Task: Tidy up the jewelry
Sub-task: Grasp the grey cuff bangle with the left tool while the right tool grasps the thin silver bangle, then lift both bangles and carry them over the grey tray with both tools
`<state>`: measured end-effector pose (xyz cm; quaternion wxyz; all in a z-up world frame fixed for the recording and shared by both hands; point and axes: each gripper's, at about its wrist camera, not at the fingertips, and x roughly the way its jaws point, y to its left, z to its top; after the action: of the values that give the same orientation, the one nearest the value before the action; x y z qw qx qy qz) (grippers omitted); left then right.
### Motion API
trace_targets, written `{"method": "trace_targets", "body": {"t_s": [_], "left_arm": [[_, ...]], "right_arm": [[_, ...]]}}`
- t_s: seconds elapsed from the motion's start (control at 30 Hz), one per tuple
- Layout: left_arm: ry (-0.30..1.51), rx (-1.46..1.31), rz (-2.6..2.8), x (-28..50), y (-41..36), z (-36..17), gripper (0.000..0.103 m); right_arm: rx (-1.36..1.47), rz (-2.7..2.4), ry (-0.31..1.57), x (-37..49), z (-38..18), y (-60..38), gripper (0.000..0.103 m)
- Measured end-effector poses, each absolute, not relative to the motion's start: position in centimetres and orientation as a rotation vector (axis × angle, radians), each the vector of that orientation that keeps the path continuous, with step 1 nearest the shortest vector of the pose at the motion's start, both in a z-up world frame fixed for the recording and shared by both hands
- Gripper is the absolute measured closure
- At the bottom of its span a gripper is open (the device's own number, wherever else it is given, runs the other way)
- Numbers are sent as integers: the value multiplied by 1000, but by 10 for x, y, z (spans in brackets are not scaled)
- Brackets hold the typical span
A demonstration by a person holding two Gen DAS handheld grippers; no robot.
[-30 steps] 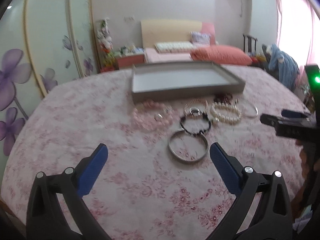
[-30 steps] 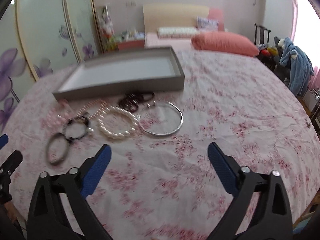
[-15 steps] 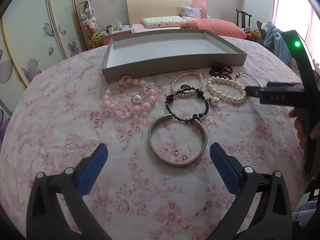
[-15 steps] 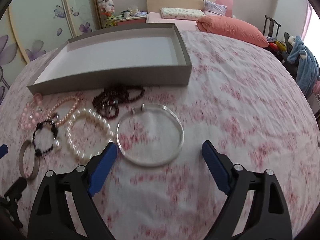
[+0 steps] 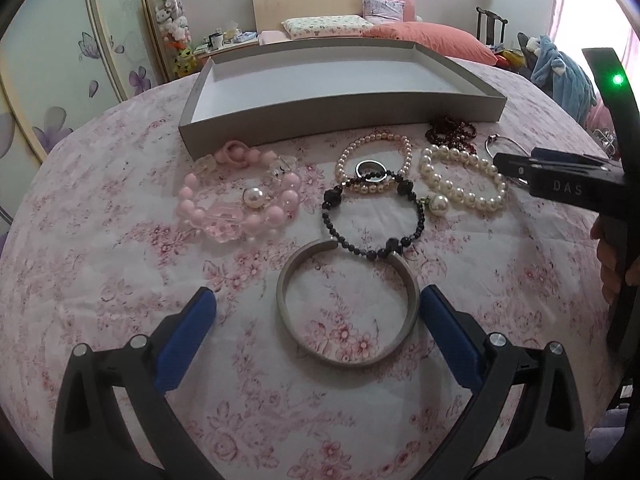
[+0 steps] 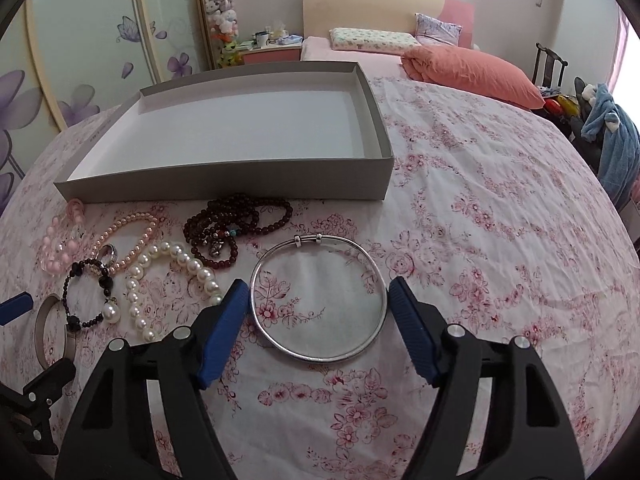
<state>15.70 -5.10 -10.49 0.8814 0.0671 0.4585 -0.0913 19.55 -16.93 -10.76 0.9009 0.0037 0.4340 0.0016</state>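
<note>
A grey empty tray sits on the floral cloth, with jewelry in front of it. My left gripper is open, its jaws either side of a wide silver cuff. Beyond lie a black bead bracelet, pink beads, a white pearl bracelet and a small ring. My right gripper is open, straddling a thin silver bangle. Dark red beads and white pearls lie to its left.
The round table's floral cloth stretches to the right. A bed with a coral pillow, a wardrobe with flower doors and a chair with blue clothing stand behind. The right gripper's body shows at the left view's right edge.
Both grippers moved forward and down toward the jewelry. The left now straddles the silver cuff, the right the thin bangle. The right gripper's jaws have narrowed a little.
</note>
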Motion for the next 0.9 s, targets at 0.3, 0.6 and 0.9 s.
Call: {"method": "trace_targets", "body": {"t_s": [0.3,0.6,0.9], "left_arm": [[928,123,-196,162,-54,-102,28],[922,122,-202,156,-50,-100,37],[925,131,-195,145,-38,-101,36]], "right_arm": [[12,-2,903,201,-109,-174,24],[10,7,921,196,-109,-174,31],[-4,13,934,181,-110,-172,31]]}}
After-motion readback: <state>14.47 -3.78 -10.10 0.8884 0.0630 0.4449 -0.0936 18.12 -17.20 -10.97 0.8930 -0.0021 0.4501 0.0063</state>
